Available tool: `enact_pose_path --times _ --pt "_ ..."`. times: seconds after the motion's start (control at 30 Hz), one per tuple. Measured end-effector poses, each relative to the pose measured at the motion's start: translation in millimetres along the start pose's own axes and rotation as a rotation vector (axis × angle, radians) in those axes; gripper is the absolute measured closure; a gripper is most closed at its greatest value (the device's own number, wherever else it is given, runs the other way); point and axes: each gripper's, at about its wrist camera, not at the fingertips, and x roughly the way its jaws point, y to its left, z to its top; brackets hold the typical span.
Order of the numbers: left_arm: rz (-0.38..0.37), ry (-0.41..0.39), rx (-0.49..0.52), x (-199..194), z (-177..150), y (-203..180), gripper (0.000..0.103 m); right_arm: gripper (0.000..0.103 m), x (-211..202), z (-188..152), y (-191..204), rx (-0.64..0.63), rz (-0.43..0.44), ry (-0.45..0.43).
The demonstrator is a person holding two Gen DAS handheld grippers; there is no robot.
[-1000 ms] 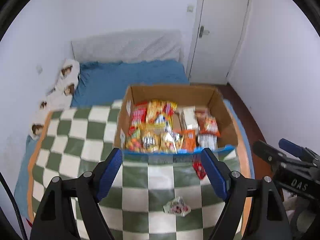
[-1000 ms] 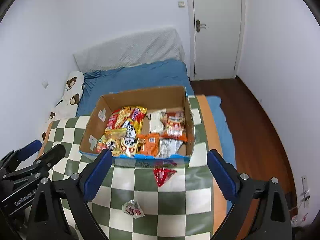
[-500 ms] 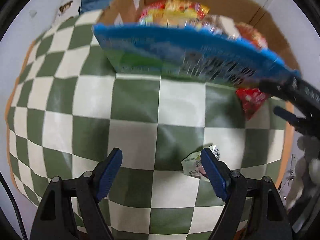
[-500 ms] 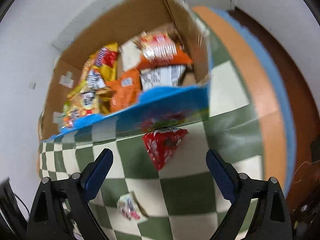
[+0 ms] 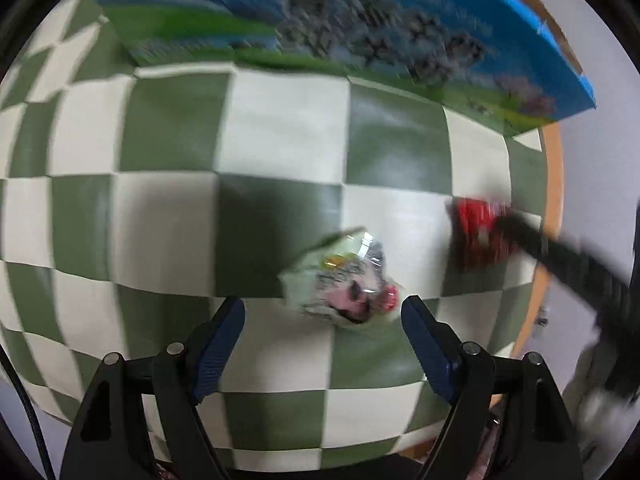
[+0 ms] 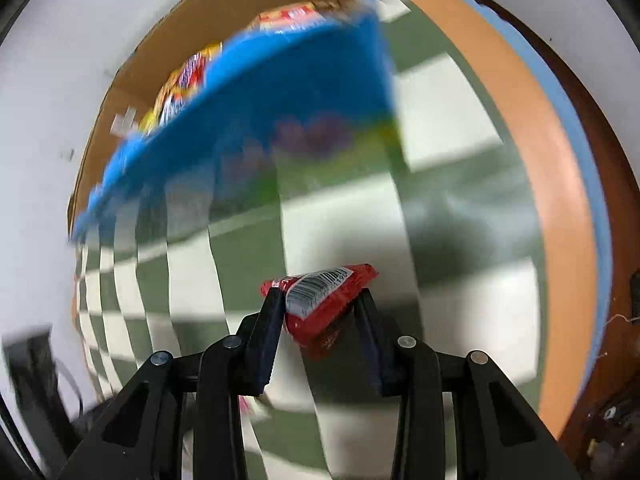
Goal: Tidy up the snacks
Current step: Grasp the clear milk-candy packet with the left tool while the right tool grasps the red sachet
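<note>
A cardboard box (image 6: pixel 248 92) with a blue printed front wall holds several snack packs. It stands on a green and white checkered cloth (image 5: pixel 280 128). My right gripper (image 6: pixel 320 300) is shut on a red snack pack (image 6: pixel 324 300) just above the cloth, in front of the box. The red pack also shows in the left wrist view (image 5: pixel 476 236), with the right gripper's fingers (image 5: pixel 568 264) on it. My left gripper (image 5: pixel 322 314) is open, its fingers on either side of a pale green snack pack (image 5: pixel 340 280) lying on the cloth.
The cloth has an orange border (image 6: pixel 532 160) at the right. Beyond it is a blue mattress edge (image 6: pixel 588 184) and dark wooden floor (image 6: pixel 624 208). The box's front wall (image 5: pixel 360 24) stands close behind both packs.
Both grippers dropped from high above down to the cloth. My right gripper closed on the red pack. My left gripper moved right until its open fingers straddle the pale green pack.
</note>
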Motion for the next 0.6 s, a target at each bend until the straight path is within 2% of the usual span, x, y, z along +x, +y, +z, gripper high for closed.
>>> enact_pose_path --times 0.17,0.2,0.27,0.4,0.47,0.6 --pt "-0.077 0.039 -0.075 30 5 2 0.023 0.064 1 -47 -20 0.009 -0.019 0.071" --pt "-0.085 0.031 -0.086 33 5 4 0.026 0.064 3 -52 -23 0.015 -0.019 0.076" --pt "-0.063 0.011 -0.078 35 4 5 0.033 0.064 6 -61 -24 0.022 -0.019 0.075" --pt "-0.044 -0.012 -0.032 31 -3 1 0.034 0.064 12 -64 -25 0.054 -0.012 0.067" --pt "-0.024 -0.023 -0.014 30 -12 -3 0.034 0.055 16 -60 -28 0.077 -0.013 0.081" --pt "0.011 -0.015 0.006 26 -33 5 0.034 0.053 26 -56 -31 0.113 -0.007 0.081"
